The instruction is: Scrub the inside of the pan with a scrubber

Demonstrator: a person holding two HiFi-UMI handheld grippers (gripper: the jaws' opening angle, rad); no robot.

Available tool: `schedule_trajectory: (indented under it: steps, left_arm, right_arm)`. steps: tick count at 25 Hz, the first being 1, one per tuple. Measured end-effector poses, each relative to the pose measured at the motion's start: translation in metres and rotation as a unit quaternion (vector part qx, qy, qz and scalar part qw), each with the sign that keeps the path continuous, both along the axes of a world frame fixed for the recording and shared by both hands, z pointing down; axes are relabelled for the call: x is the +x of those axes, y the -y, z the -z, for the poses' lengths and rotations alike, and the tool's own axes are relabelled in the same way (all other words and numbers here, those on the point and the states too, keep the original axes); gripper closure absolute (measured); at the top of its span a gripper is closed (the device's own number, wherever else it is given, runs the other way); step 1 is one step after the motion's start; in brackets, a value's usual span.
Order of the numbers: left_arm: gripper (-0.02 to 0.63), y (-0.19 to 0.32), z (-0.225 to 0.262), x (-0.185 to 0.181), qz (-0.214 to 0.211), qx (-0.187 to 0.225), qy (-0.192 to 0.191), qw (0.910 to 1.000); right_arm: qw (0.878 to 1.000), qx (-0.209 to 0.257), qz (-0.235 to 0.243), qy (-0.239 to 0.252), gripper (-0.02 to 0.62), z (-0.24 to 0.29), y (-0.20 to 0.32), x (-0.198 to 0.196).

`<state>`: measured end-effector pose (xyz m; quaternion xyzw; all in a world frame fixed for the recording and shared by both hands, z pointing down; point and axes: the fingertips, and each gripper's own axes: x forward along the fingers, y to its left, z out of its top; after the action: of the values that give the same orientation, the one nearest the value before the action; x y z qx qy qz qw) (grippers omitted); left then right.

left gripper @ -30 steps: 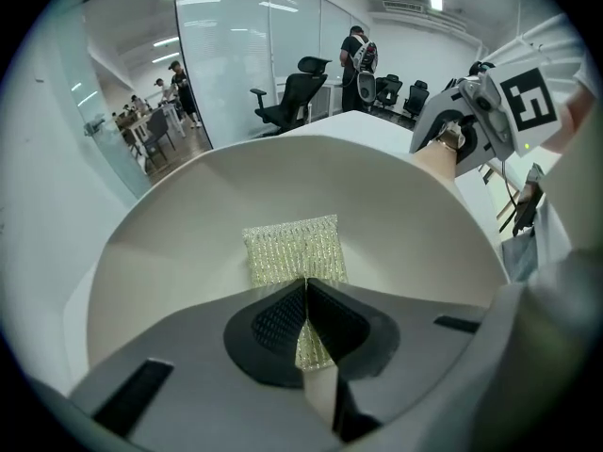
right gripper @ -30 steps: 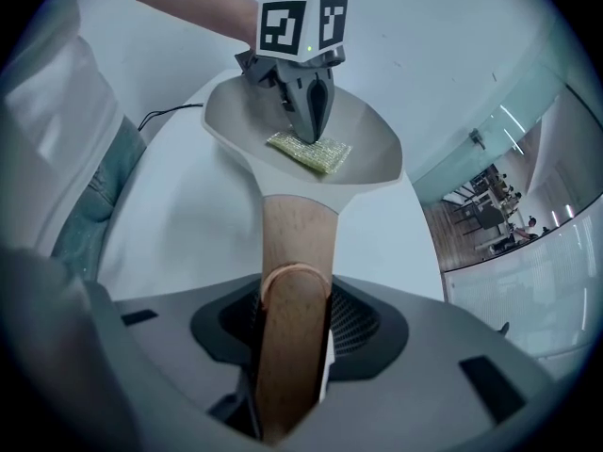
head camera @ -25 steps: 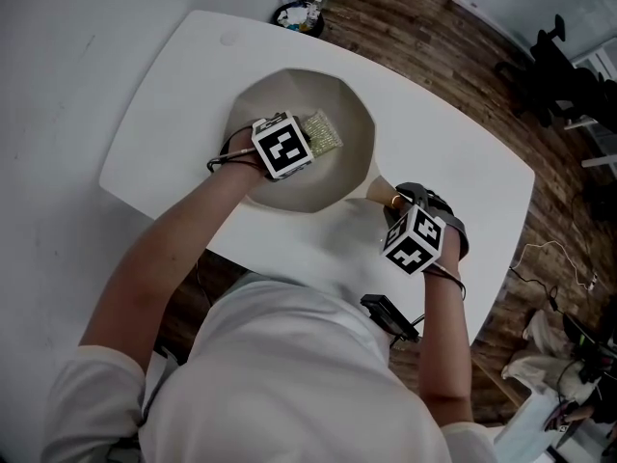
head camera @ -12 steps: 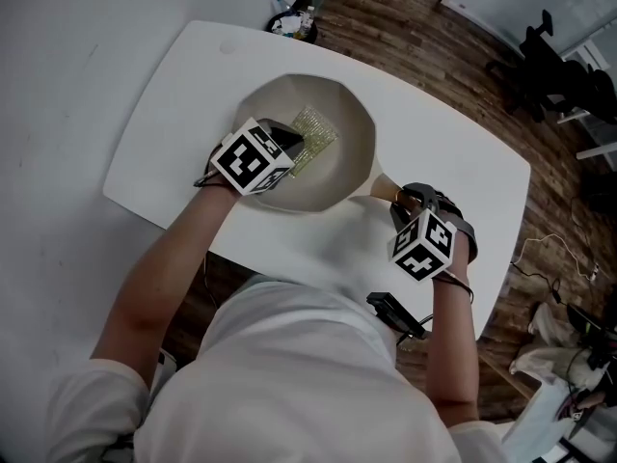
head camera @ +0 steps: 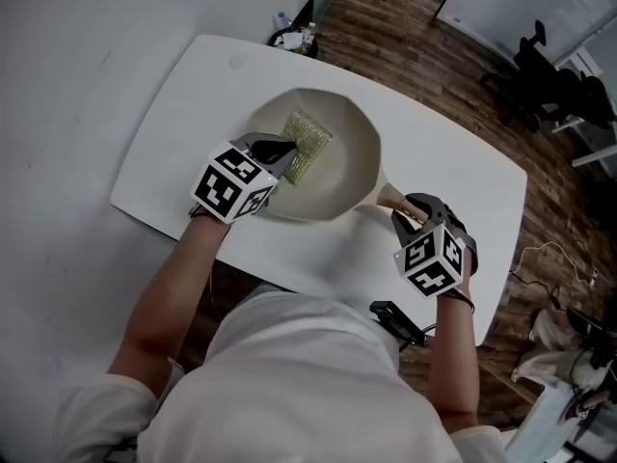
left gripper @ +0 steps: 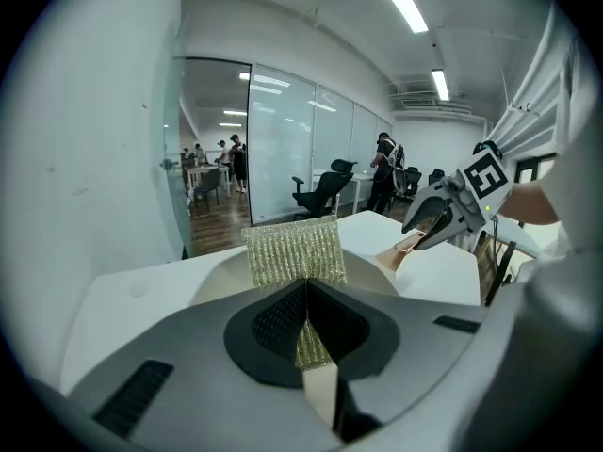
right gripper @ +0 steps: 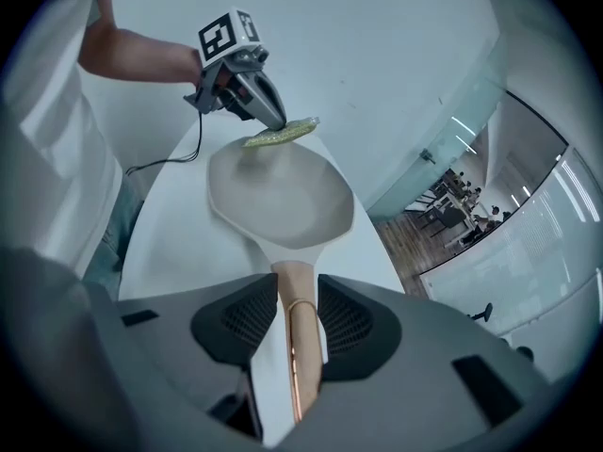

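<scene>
A black chair [head camera: 545, 75] at upper right and cables [head camera: 554, 251] on the wood floor at right lie well clear of the white desk [head camera: 453, 162]. The cream pan [head camera: 347, 177] shows at mid-frame, its tan handle [head camera: 389, 198] clamped in the right claw [head camera: 413, 208]. The left claw [head camera: 285, 152] pinches a yellow-green mesh scrubber [head camera: 308, 141] above the pan's left part.

The right gripper [right gripper: 287, 301] grips the handle [right gripper: 297, 347] of a pale pan [right gripper: 283, 201] on a white table [right gripper: 170, 243].
Both jaws press the sides of the tan handle, which runs straight ahead to the pan. At the pan's far rim the left gripper [right gripper: 276, 121], marker cube [right gripper: 229, 34] on top, pinches a flat yellow-green scrubber [right gripper: 281, 133]; a bare forearm [right gripper: 132, 56] leads off left.
</scene>
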<state>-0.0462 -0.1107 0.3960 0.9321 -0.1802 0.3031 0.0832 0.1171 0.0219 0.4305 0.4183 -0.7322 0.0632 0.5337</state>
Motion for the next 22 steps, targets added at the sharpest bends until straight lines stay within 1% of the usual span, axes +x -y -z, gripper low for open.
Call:
schedule_trajectory:
  steps: [4,7,12,14,16,20,22]
  left_arm:
    - [0.588,-0.001,0.021,-0.016,0.016,0.026,-0.017,0.9994]
    - [0.588,-0.001,0.039,-0.028,0.034,0.043,-0.041,0.9976]
    - [0.588,0.004,0.073,-0.049,0.071,0.086,-0.092,0.9895]
    - [0.588,0.002,0.083,-0.057,0.083,0.098,-0.108,0.9858]
    - [0.588,-0.001,0.092,-0.063,0.089,0.105,-0.121,0.9830]
    - [0.588,-0.013,0.113,-0.072,0.091,0.117,-0.150,0.9774]
    - [0.588,-0.020,0.122,-0.075,0.090,0.127,-0.162,0.9744]
  right_arm:
    - [0.996,0.034,-0.031,0.075,0.500,0.021,0.008,-0.018]
    - [0.991,0.063,-0.041,0.114,0.536,0.039,0.012,-0.030]
    - [0.976,0.112,-0.057,0.175,0.557,0.070,0.020,-0.044]
    - [0.966,0.125,-0.065,0.216,0.560,0.080,0.020,-0.049]
    - [0.953,0.135,-0.074,0.262,0.560,0.090,0.018,-0.054]
    - [0.931,0.166,-0.088,0.312,0.560,0.113,0.016,-0.057]
    - [0.915,0.185,-0.097,0.346,0.561,0.126,0.015,-0.058]
